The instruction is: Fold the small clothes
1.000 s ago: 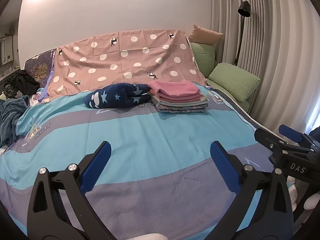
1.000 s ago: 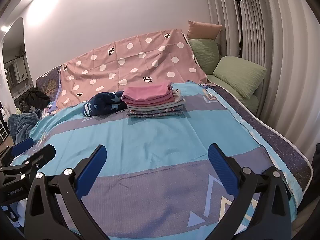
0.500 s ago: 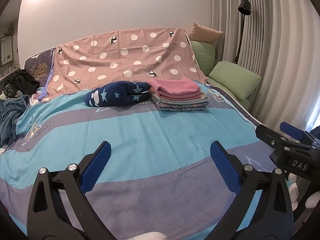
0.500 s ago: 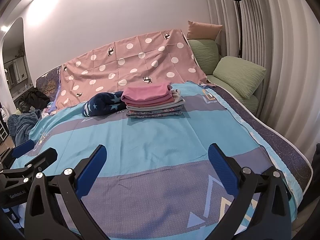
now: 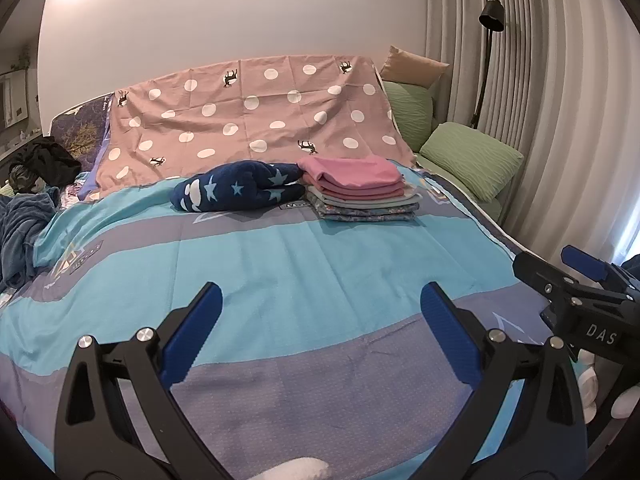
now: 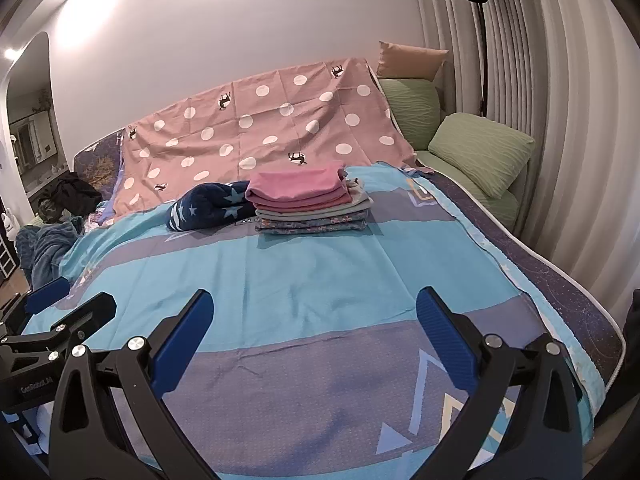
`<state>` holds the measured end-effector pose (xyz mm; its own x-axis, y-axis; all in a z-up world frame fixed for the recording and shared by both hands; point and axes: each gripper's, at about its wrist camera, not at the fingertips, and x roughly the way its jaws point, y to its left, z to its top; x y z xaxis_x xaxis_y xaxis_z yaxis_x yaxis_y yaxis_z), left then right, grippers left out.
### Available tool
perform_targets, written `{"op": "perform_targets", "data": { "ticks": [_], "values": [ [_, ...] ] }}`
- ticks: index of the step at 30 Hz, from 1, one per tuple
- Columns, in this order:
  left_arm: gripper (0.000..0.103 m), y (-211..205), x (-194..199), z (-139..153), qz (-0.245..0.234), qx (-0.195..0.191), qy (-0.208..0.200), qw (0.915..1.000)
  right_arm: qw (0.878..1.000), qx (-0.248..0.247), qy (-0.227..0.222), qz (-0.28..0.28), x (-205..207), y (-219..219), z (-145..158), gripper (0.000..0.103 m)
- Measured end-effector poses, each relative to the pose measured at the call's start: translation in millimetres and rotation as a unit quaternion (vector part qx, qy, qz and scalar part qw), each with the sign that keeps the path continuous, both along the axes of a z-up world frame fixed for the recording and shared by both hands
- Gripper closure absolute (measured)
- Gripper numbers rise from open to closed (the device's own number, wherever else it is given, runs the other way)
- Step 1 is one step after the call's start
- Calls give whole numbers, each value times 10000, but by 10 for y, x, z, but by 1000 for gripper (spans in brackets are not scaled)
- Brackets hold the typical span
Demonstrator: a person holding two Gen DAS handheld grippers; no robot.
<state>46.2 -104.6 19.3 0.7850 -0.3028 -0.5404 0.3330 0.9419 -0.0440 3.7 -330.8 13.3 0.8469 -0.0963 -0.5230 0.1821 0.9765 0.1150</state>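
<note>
A stack of folded clothes point(image 5: 360, 188) with a pink piece on top sits far back on the blue striped bedsheet point(image 5: 304, 264); it also shows in the right wrist view point(image 6: 308, 200). A navy star-print garment point(image 5: 236, 192) lies rolled to its left, also in the right wrist view point(image 6: 208, 206). My left gripper point(image 5: 320, 320) is open and empty above the near part of the bed. My right gripper point(image 6: 314, 320) is open and empty beside it, and shows at the right edge of the left wrist view point(image 5: 576, 280).
A pink polka-dot sheet point(image 5: 256, 120) drapes over the headboard. Green pillows point(image 5: 468, 156) lie at the right by the curtain and a floor lamp point(image 5: 490, 20). Dark and blue clothes point(image 5: 24, 216) are heaped at the bed's left edge.
Both grippers stay open and nearly still; the views have drifted only slightly.
</note>
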Motion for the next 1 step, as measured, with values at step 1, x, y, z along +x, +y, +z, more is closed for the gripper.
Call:
{"op": "perform_targets", "data": {
  "ticks": [1],
  "values": [
    [2,1,-5,-3,4,5,1,10000,10000,4,-7,-2,-9,1,2,2]
  ]
}}
